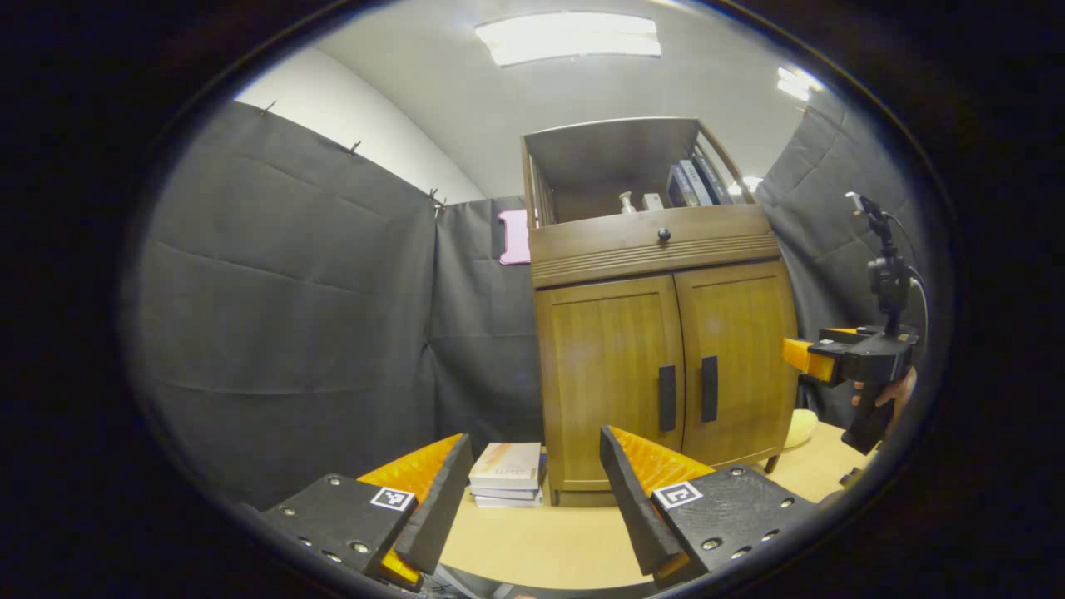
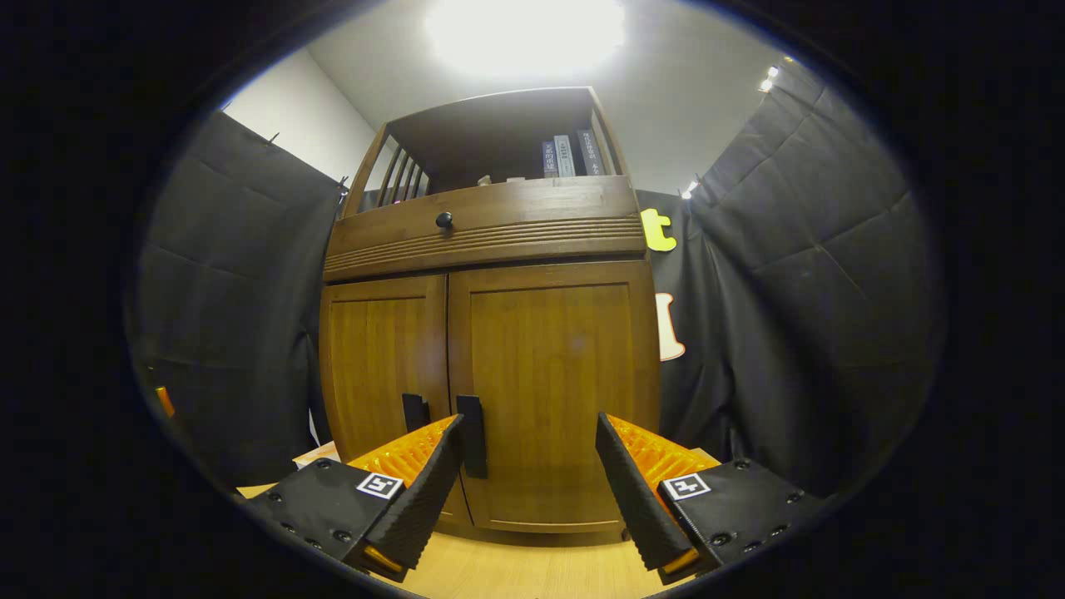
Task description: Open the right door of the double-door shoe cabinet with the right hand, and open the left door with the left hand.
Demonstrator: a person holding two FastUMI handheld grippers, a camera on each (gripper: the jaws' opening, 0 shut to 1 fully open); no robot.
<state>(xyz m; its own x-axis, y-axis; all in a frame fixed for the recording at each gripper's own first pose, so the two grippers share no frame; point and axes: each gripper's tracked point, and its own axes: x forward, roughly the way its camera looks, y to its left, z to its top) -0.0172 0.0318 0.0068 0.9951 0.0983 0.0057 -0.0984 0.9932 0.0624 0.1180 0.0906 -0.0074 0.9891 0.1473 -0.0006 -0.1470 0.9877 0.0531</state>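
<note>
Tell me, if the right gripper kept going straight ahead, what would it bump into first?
Probably the right door: the right gripper is open and aimed at its panel, with the handle beside its left finger. Depth is unclear.

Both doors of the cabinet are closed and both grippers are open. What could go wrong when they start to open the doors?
1. The two door handles sit close together at the centre seam, so the right hand-held gripper, open and near them, might catch the wrong one.
2. The stack of books lies beside the cabinet; the left door may hit it when swinging.
3. The left hand-held gripper could crowd the right one at the handles.
</note>
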